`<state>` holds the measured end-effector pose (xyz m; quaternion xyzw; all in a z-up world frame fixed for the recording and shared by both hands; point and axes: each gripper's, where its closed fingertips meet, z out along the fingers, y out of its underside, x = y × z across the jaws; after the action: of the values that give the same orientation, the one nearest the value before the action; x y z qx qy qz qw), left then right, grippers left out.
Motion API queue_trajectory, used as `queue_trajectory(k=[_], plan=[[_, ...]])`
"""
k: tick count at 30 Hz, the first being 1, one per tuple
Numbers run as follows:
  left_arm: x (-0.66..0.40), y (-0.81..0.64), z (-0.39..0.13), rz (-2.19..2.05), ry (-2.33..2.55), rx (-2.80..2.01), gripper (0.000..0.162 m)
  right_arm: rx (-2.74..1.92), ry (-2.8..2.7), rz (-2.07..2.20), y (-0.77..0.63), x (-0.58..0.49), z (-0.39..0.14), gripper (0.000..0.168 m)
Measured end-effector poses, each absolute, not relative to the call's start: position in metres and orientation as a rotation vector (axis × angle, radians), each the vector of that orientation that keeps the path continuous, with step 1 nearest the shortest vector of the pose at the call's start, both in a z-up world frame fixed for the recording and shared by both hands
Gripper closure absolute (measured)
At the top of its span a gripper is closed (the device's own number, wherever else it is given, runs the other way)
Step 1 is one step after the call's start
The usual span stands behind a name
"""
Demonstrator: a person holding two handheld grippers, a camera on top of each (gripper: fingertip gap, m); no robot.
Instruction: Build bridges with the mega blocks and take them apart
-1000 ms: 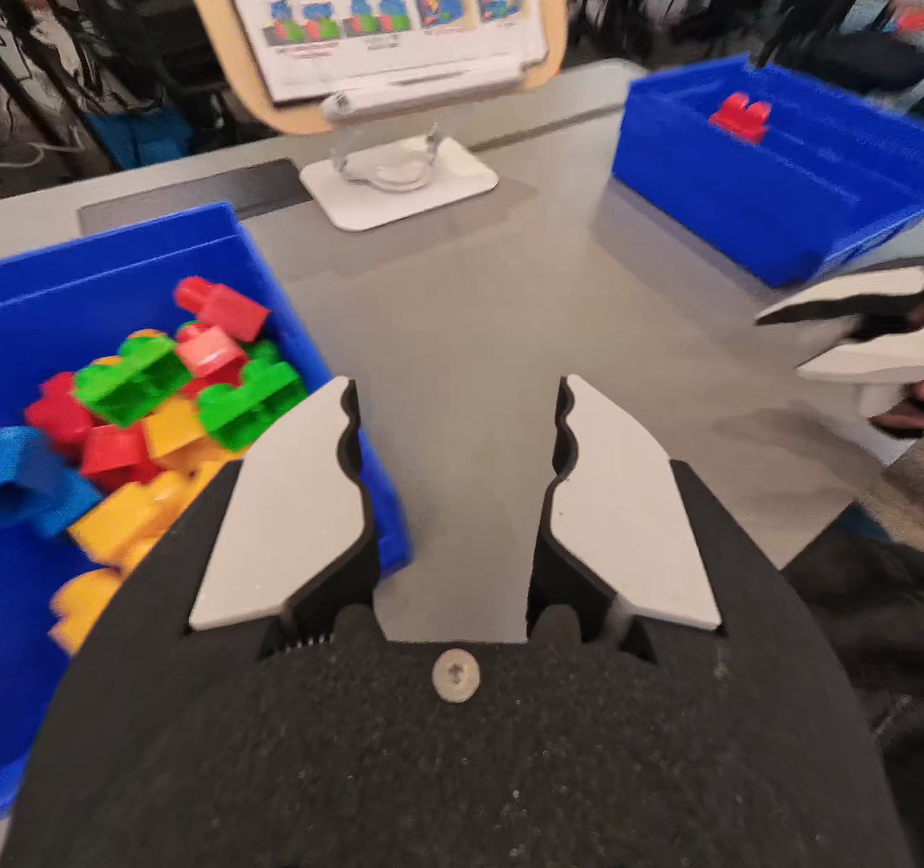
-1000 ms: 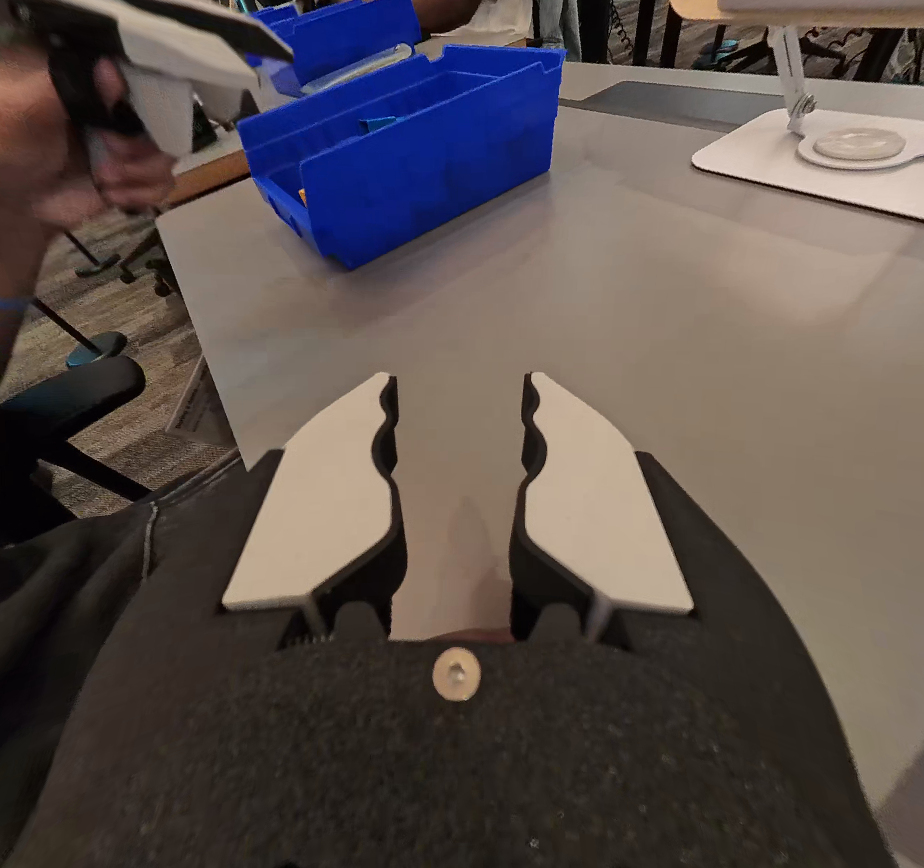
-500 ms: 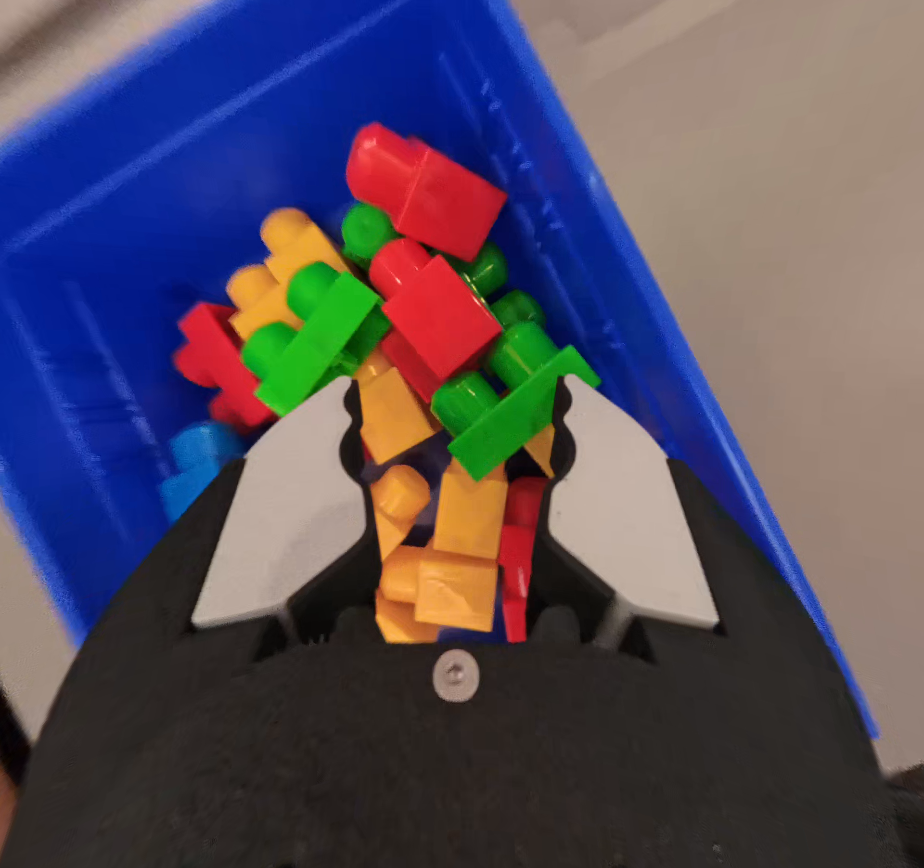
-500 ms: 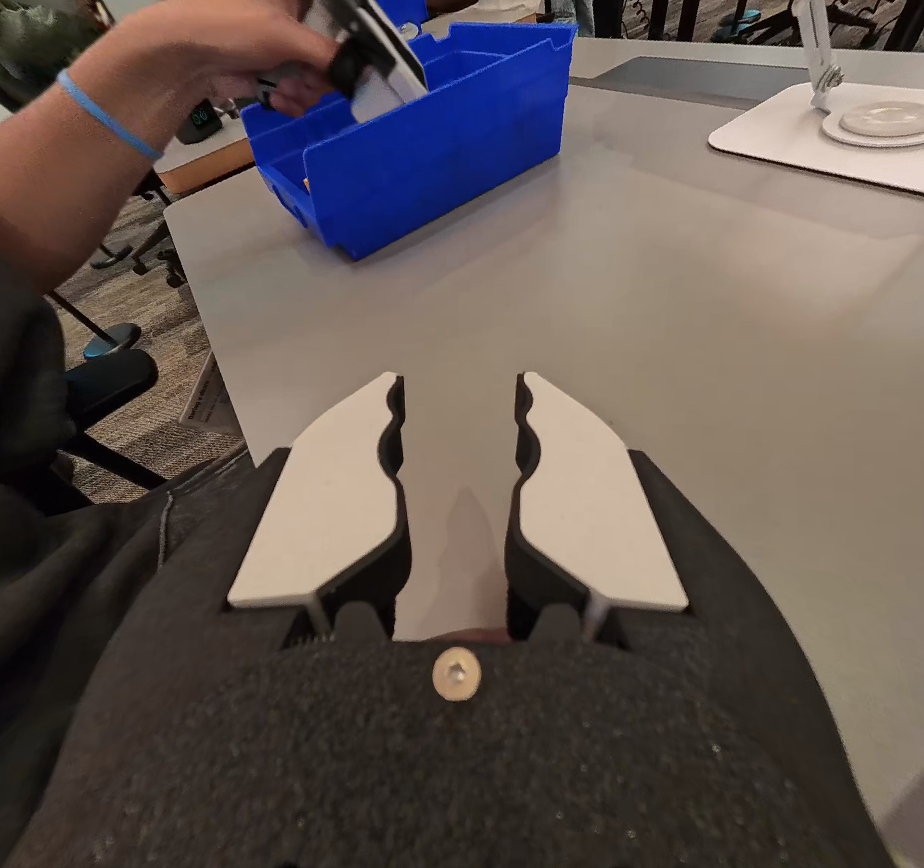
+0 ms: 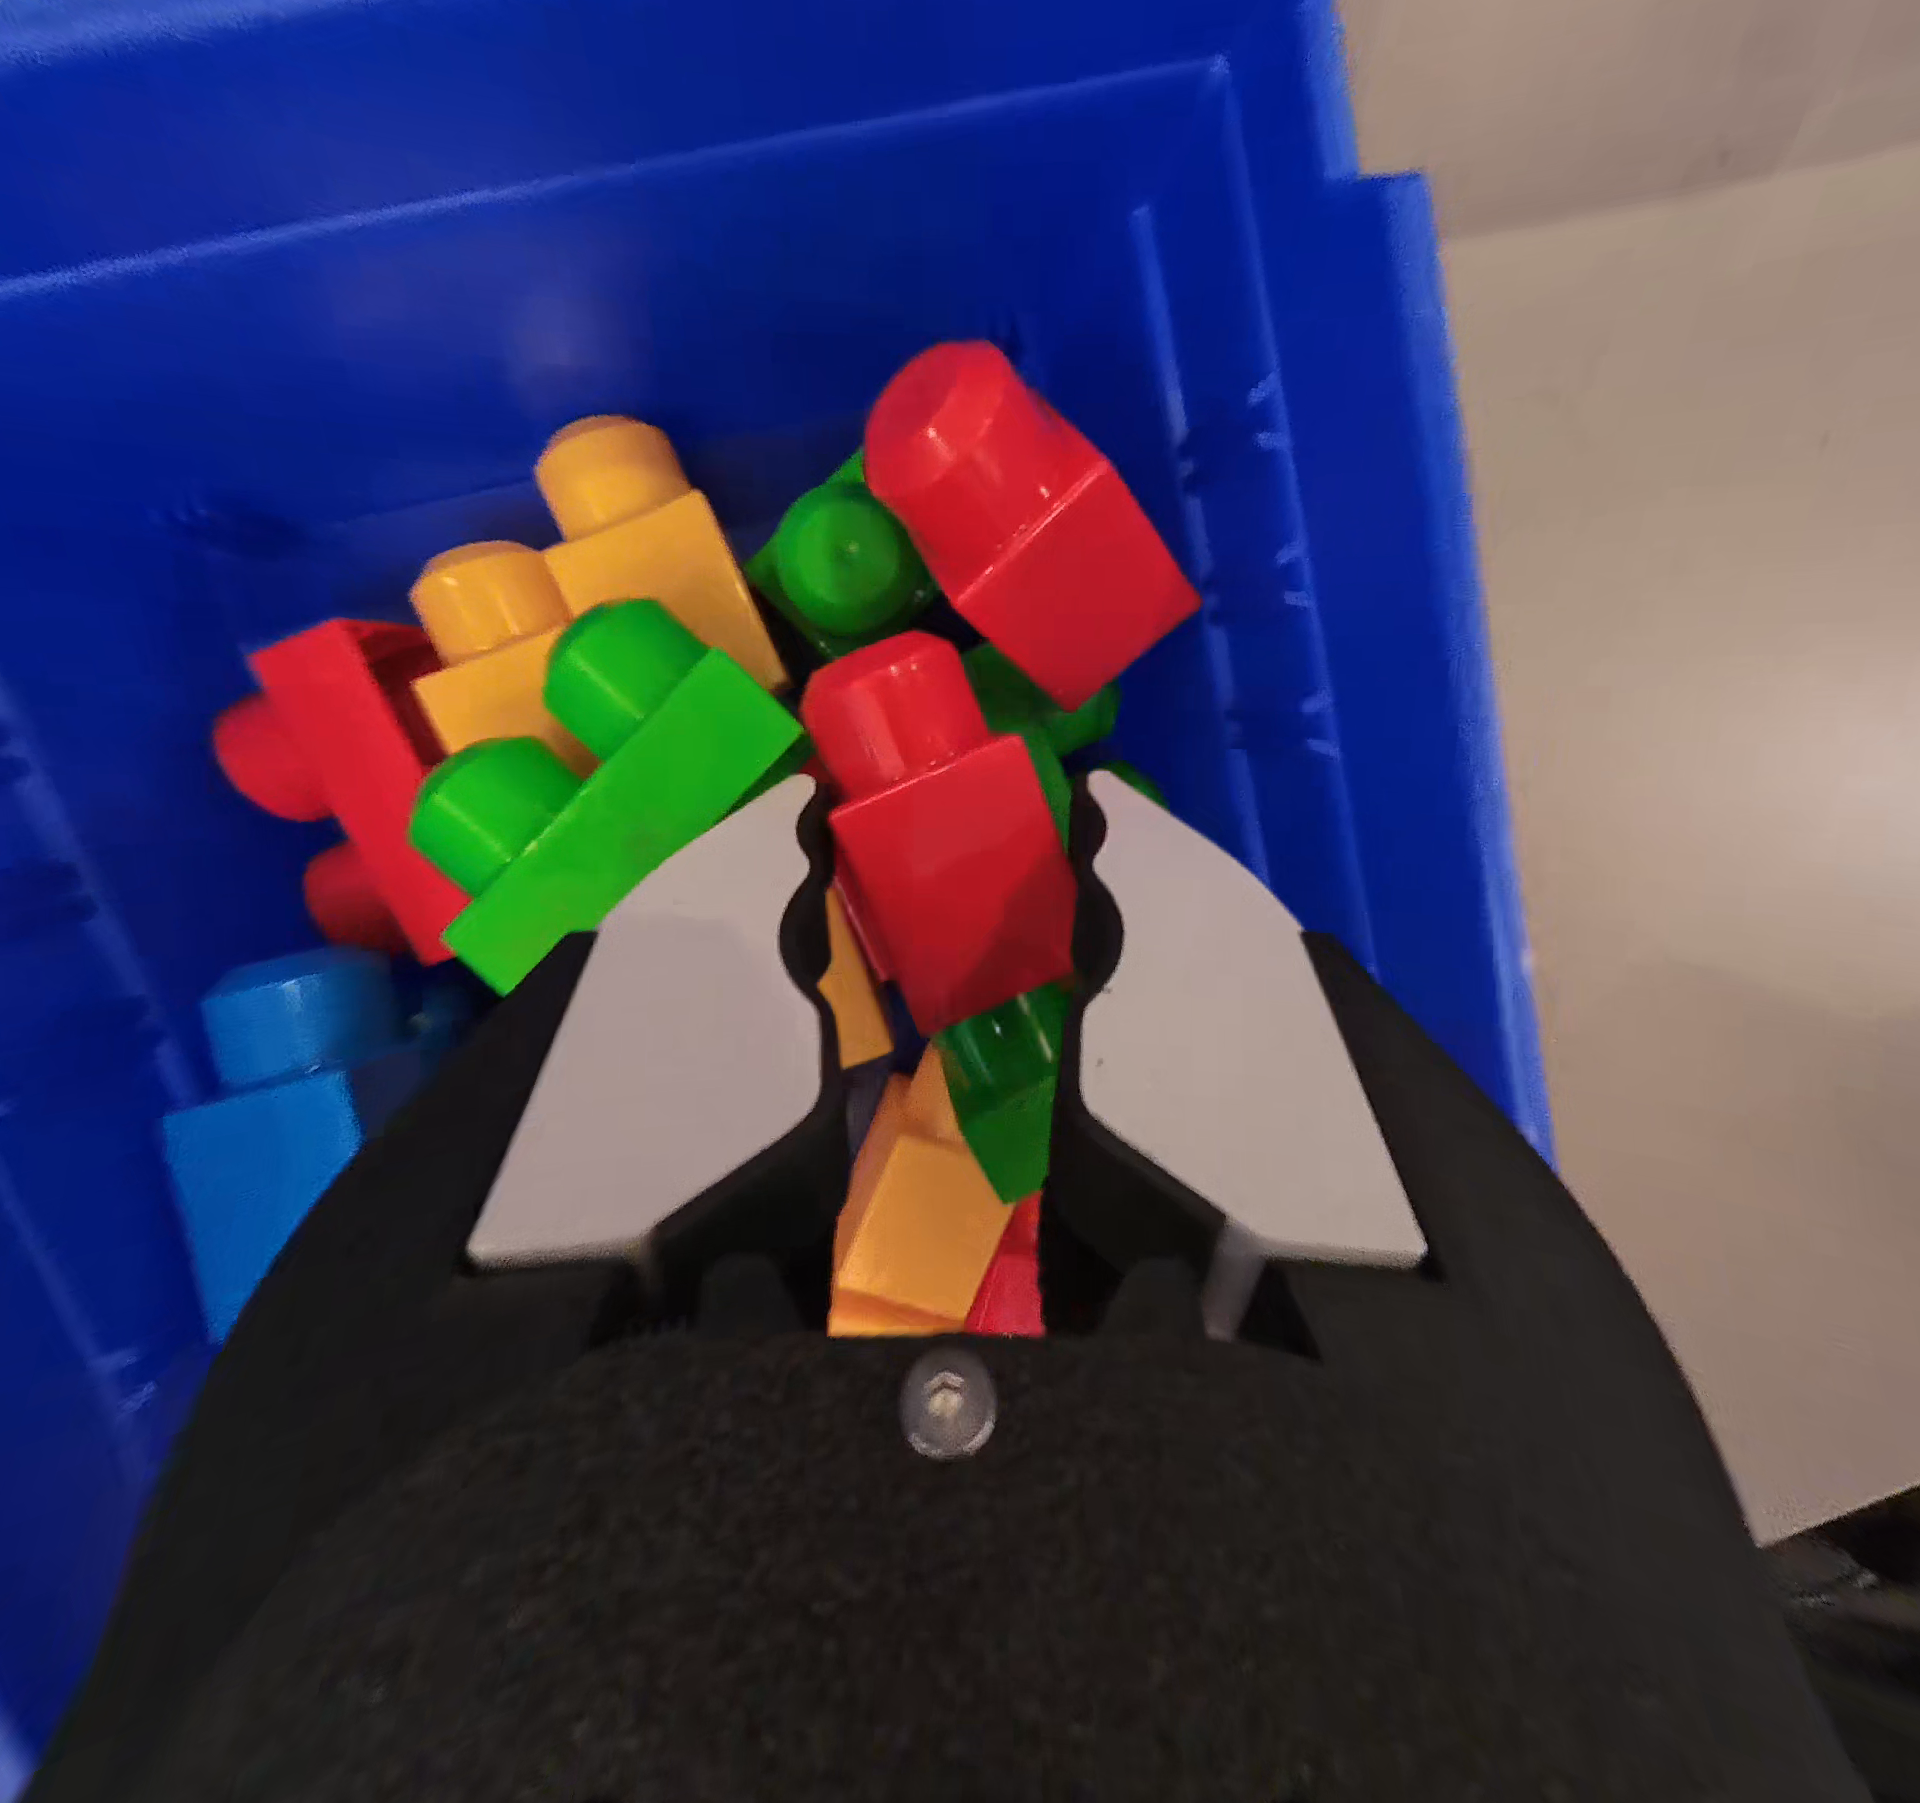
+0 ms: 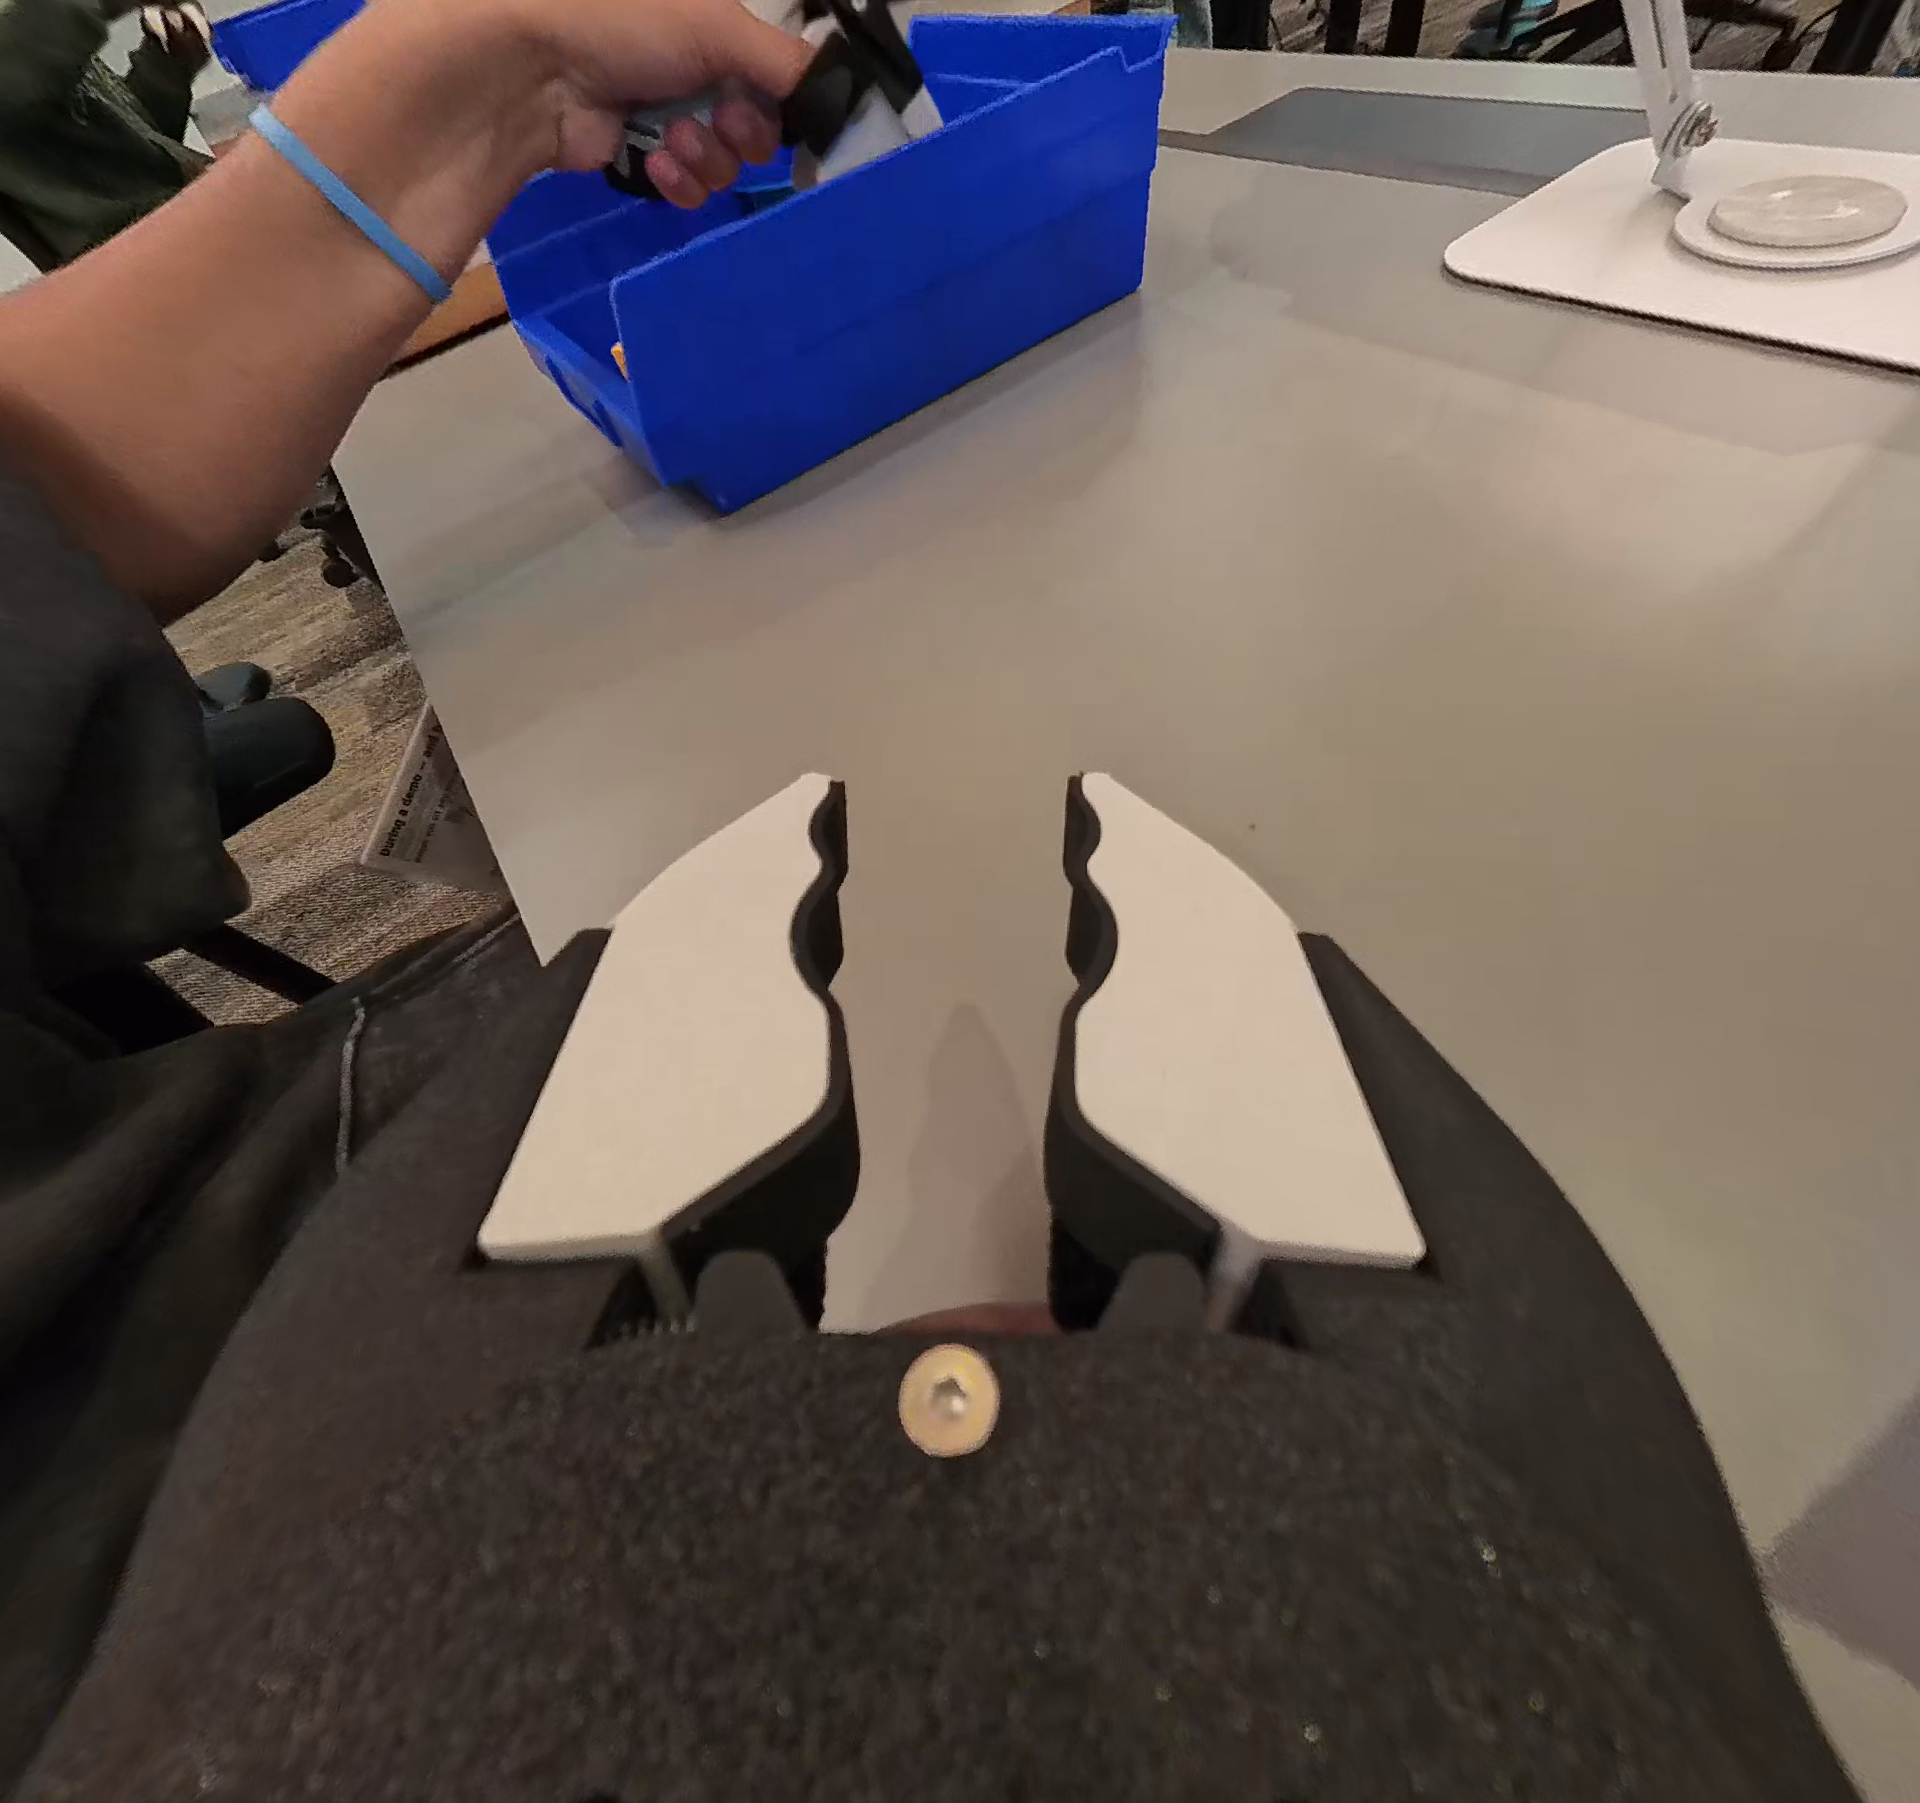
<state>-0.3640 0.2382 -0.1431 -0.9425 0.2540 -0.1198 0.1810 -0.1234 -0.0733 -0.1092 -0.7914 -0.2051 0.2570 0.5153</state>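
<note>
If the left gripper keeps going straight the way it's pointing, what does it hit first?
Most likely the small red block already between the left gripper fingers, atop the pile in the blue bin.

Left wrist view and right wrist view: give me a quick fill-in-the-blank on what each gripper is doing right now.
1. The left gripper has its fingers either side of a single-stud block coloured ____.
2. The blocks lie in a bin coloured ____.
3. The right gripper is open over the bare grey ____.
4. The two-stud block beside the left gripper's finger is coloured ____.

Missing words: red; blue; table; green
</note>
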Motion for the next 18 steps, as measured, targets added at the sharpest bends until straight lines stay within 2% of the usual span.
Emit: queue_trajectory(k=[1,5,8,10,12,18], plan=[[-0.366,0.237,-0.134,-0.333,0.721,-2.638,0.119,-1.896,-0.491,0.614,-0.074,-0.123,-0.108,0.129],[-0.357,0.222,-0.065,-0.317,0.796,-2.429,0.12,-1.886,-0.477,0.593,-0.072,-0.118,-0.105,0.13],[-0.301,0.181,-0.01,-0.473,1.028,-2.207,0.12,-1.882,-0.466,0.591,-0.07,-0.115,-0.103,0.13],[-0.251,0.151,0.001,-0.555,1.212,-2.111,0.12,-1.877,-0.464,0.584,-0.069,-0.114,-0.103,0.13],[-0.202,0.13,-0.015,-0.537,1.426,-2.049,0.12,-1.877,-0.467,0.577,-0.068,-0.114,-0.103,0.13],[-0.124,0.151,-0.136,-0.259,1.694,-2.276,0.12,-1.87,-0.488,0.529,-0.066,-0.113,-0.103,0.131]])
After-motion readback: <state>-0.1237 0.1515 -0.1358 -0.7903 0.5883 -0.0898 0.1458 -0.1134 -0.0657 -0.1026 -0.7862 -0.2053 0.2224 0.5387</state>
